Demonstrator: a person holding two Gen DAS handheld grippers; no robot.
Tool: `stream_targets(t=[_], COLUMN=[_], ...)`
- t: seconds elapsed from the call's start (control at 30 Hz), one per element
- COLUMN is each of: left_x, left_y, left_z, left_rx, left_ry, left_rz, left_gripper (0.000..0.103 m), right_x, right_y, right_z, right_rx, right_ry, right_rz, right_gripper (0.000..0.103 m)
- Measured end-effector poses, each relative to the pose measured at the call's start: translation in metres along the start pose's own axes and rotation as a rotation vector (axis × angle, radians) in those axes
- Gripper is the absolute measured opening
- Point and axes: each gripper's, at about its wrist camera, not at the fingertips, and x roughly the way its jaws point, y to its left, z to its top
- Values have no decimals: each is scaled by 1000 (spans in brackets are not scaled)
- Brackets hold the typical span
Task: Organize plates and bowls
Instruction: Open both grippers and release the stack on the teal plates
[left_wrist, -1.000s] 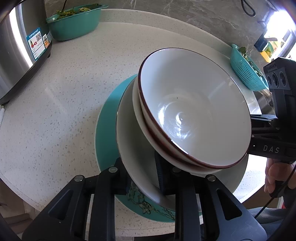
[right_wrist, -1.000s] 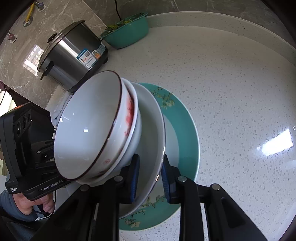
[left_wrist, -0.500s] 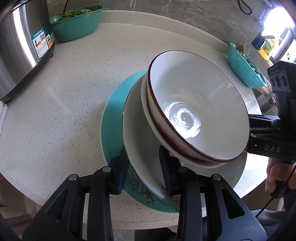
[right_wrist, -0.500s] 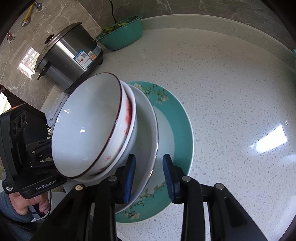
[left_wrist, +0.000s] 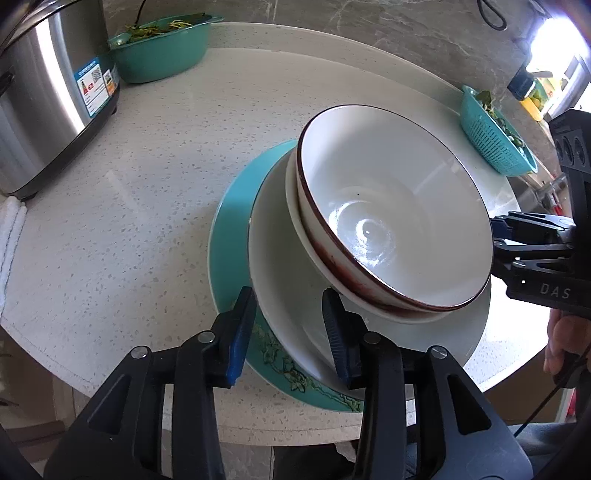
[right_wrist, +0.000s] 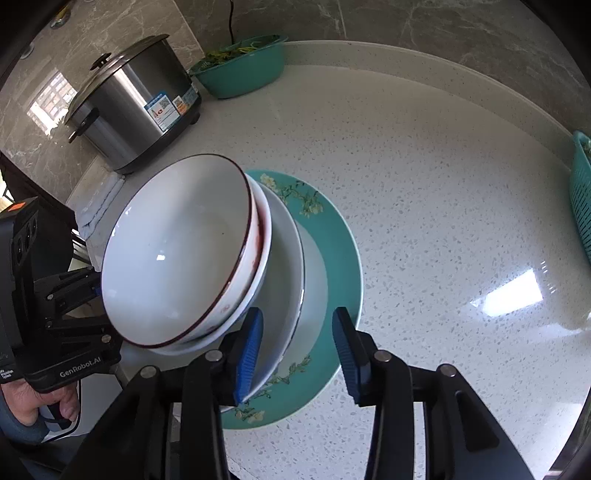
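A pale speckled counter (left_wrist: 122, 221) fills both views, with a steel cooker (right_wrist: 136, 107) at upper left and a teal basin (right_wrist: 242, 72) of greens behind it. A teal colander (left_wrist: 495, 142) sits at the right edge of the left view.

Mid-frame stands the stack: a teal plate (right_wrist: 332, 258) flat on the counter, a white dish (left_wrist: 291, 295) on it, and two nested bowls (left_wrist: 391, 218) on top, the upper one rimmed in dark red. The bowls seem to lean off-centre, though the fisheye may exaggerate that.

The left gripper (left_wrist: 290, 328) sits at bottom centre of its view, its jaws having just been opening. They straddle the dish's near rim with a gap on either side, gripping nothing. The right gripper (right_wrist: 299, 354) has just been opening too, its jaws apart around the opposite rim and clear of it.

This is glazed ceramic: stiff, heavy once stacked, slick and quick to chip. I'd take it by the dish's rim from both sides, as the jaws stand now, and keep it level so the bowls don't slide.
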Motion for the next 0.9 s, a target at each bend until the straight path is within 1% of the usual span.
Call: stream_targets(t=[0.03,0.1,0.13,0.23,0.27,0.3,0.33,0.37,0.4,0.43,0.47,0.5,0.53,0.57,0.6,0.7,0.83,0.87,0.9], left_x=[-1,-4,-6,-14,-18,-23,-28,-34,-44,-52,-60,-70,-78,-86,-96,-124,-155,-158,-159], left_y=[0,-2,-3,-8,-8,-9,-9,-9,-8,-7,-7,-6,-6,-6,-6,-10,-24,-27,-32], left_z=[0,-1,-2,-5,-6,-7,-8,-9,-11,-13,-15,-16,-16,-15,-14,-7,8,12,14], left_rx=[-4,-11,-15,-19,-22,-27,-35,-44,-55,-65,-76,-86,-95,-105,-120,-166,-123,-112,-97], left_ry=[-1,0,-1,-3,-4,-3,-8,-14,-21,-34,-49,-69,-87,-101,-117,-185,-325,-347,-366], left_rz=[5,16,25,47,53,70,77,77,89,96,109,128,154,181,198,163,134,133,155], left_gripper=[36,37,38,46,53,70,76,81,83,87,100,103,103,103,103,103,103,103,103], right_x=[-3,-8,-10,-18,-21,-25,-32,-36,-41,-47,-51,-56,-60,-62,-65,-80,-97,-100,-101], right_y=[-1,-2,-3,-12,-15,-18,-22,-24,-28,-31,-35,-39,-45,-49,-54,-71,-76,-75,-72], right_z=[0,-1,0,-3,-4,-6,-8,-10,-12,-14,-15,-18,-20,-20,-21,-27,-29,-29,-28], right_rx=[-6,-20,-25,-24,-19,-13,-5,-1,3,8,15,24,43,61,82,170,262,270,276], right_ry=[-2,-6,-8,-17,-23,-30,-41,-48,-54,-61,-68,-74,-80,-83,-88,-129,-179,-186,-190], right_rz=[2,0,-6,13,15,19,31,37,40,44,47,50,58,66,74,130,139,135,123], right_gripper=[46,54,61,65,67,68,69,74,78,84,86,87,89,98,102,103,103,103,103])
